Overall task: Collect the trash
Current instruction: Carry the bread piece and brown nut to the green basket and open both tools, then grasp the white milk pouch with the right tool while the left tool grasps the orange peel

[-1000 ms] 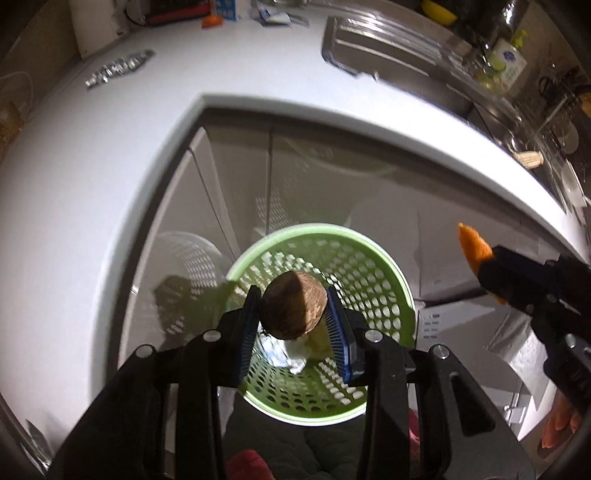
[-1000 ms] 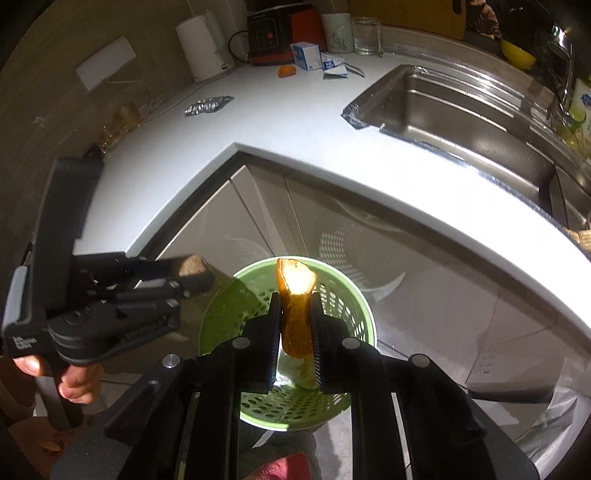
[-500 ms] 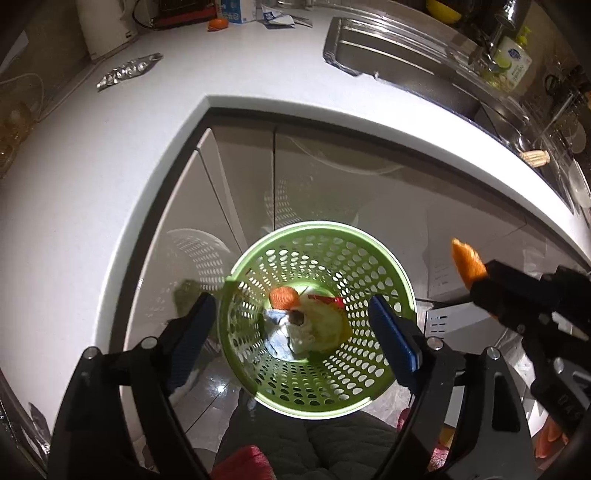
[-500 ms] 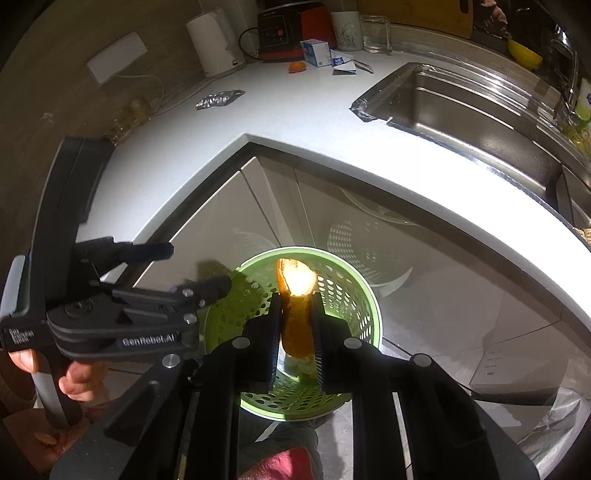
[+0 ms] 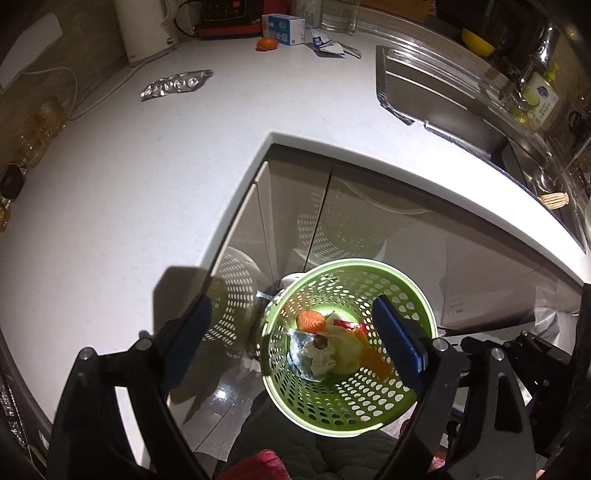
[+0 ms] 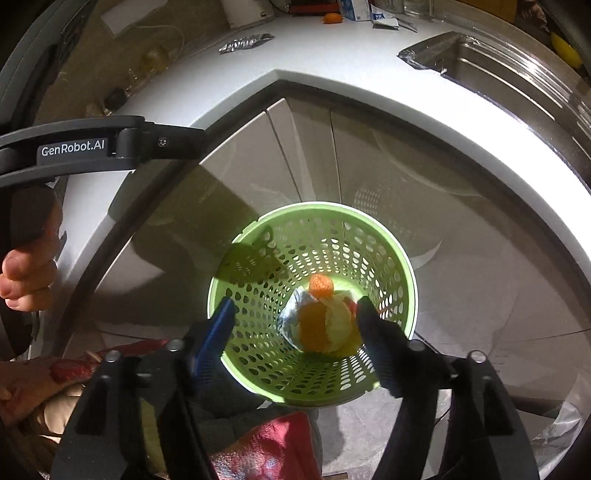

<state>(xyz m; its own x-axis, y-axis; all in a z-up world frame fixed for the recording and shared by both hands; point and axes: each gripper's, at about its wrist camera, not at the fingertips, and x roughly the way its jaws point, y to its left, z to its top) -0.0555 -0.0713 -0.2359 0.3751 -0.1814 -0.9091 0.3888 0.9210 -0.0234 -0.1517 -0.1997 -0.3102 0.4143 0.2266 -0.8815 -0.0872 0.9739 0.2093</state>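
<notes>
Both the left hand-held gripper (image 5: 291, 339) and right hand-held gripper (image 6: 295, 328) hang spread and empty over the green basket (image 5: 421, 302) — jaws just opened, peel (image 6: 314, 328) lying inside — but foil wrapper (image 5: 173, 84) near the bench's back edge could get missed.

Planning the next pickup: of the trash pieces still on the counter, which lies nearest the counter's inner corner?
The crumpled silver foil wrapper. It lies alone on the open countertop, while the orange peel and torn white packet sit farther back by the milk carton.

"GenRobot.AI" is printed in white on the left tongs' (image 6: 122, 146) dark arm.
</notes>
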